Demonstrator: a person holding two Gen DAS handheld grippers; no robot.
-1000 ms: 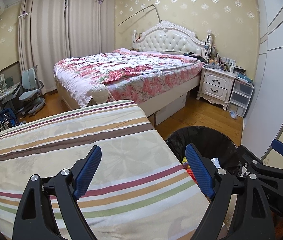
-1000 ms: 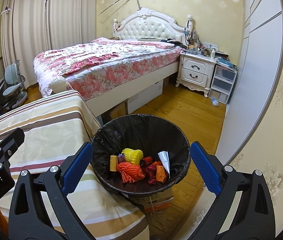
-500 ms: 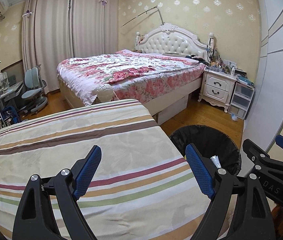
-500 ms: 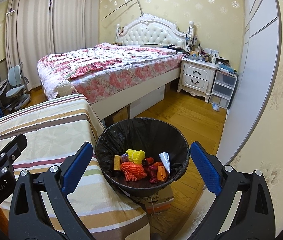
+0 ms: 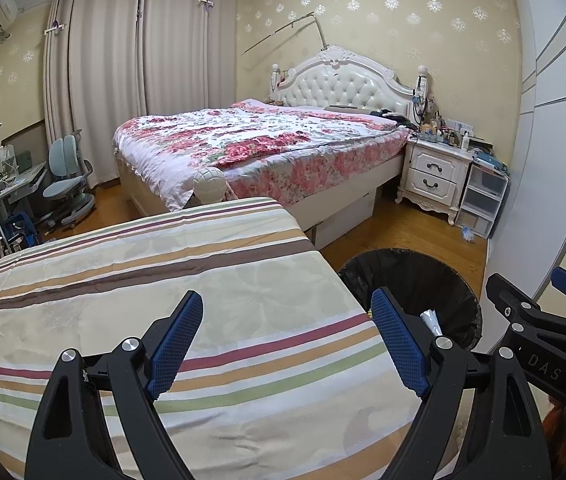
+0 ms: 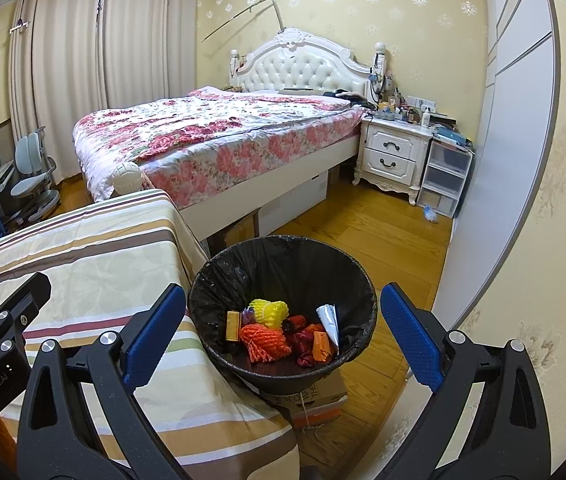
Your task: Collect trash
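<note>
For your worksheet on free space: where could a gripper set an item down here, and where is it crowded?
Free: the striped tablecloth, bare from the bin side to its far edge. Crowded: the bin's bottom, filled with orange netting and wrappers, and the nightstand top.

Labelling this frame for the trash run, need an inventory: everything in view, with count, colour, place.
trash bin: 1, black liner, on a cardboard box right of the table
foam nets: 2, yellow and orange, in the bin
gold packet: 1, in the bin, left side
silver wrapper: 1, against the bin's right wall
table: 1, striped cloth, foreground
bed: 1, floral cover, white headboard
nightstand: 1, white, right of the bed
drawer unit: 1, translucent, beside the nightstand
chair: 1, blue-grey, by the curtains
left gripper: open, over the table
right gripper: open, over the bin
</note>
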